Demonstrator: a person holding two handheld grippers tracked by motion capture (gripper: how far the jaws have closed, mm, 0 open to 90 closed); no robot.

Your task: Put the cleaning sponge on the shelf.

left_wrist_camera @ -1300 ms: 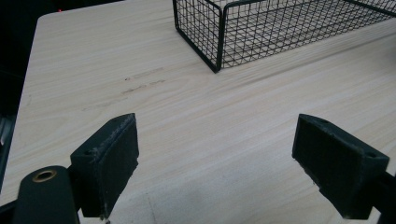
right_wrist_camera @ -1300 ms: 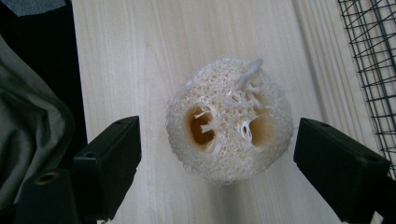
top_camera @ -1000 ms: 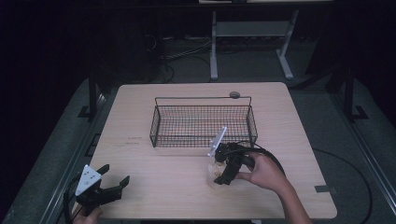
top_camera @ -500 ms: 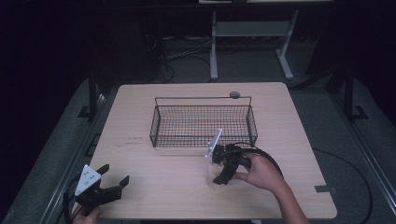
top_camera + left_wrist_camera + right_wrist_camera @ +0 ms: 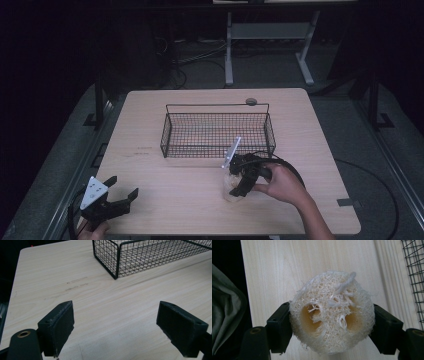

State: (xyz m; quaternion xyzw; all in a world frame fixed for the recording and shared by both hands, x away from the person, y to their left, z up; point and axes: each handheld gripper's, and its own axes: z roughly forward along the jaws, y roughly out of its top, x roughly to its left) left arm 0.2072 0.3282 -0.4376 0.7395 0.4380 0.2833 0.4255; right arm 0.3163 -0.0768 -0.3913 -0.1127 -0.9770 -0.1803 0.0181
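The right gripper is clamped on a loofah slice. In the right gripper view its two black jaws press against opposite sides of the pale, fibrous disc, which sits squarely between them with its round cut face and two hollow chambers turned toward the camera. A loose tuft stands at the disc's far edge. Beyond the jaws lies the light wooden table, and the mesh wall of the wire basket stands off to the gripper's right side, apart from the loofah.

In the high view the right gripper is held by a hand just in front of the basket's near wall, with the loofah slice low at the tabletop; whether it touches the surface cannot be told. The gripper's cable loops beside the hand.

The left gripper is released, its jaws spread wide with bare table between them. A corner of the basket stands well ahead of its jaws, slightly to their right. In the high view this gripper sits at the table's near-left edge, well apart from the right gripper.
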